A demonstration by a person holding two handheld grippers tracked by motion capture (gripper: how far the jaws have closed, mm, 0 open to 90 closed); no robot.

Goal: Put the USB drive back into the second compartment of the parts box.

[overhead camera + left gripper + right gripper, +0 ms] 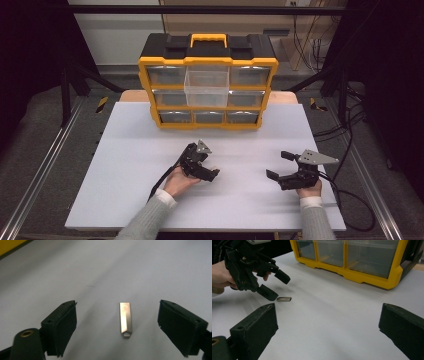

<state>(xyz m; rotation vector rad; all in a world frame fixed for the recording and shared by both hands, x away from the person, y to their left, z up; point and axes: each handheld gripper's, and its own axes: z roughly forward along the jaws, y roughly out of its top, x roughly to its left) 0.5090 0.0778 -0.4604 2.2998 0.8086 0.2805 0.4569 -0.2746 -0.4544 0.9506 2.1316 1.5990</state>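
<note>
Presently on the white table [150, 165]: one yellow-and-black drawer organiser [208, 80], standing at the far edge, three rows of clear drawers; black lid and yellow carry handle [209, 39] on top; one clear drawer [206, 88] in the middle column drawn forward out of the frame, nothing visible inside it.

Item, small metal piece [125, 319]: oblong, silver, lying flat on the table surface; seen in the left gripper view between the two black jaws, touching neither; in the right gripper view it lies just beside the lower jaw tip of the left gripper.

Item, left gripper [210, 169]: held in the person's left hand [177, 182], angled down toward the table; jaws spread wide, nothing between the pads; grey three-cornered plate on top; black cable trailing back toward the sleeve.

Item, right gripper [279, 164]: held in the right hand [309, 189], well apart from the left gripper and from the metal piece; jaws likewise spread wide and holding nothing; pointed across the table toward the left gripper; cable looping off the table's right edge.
</note>
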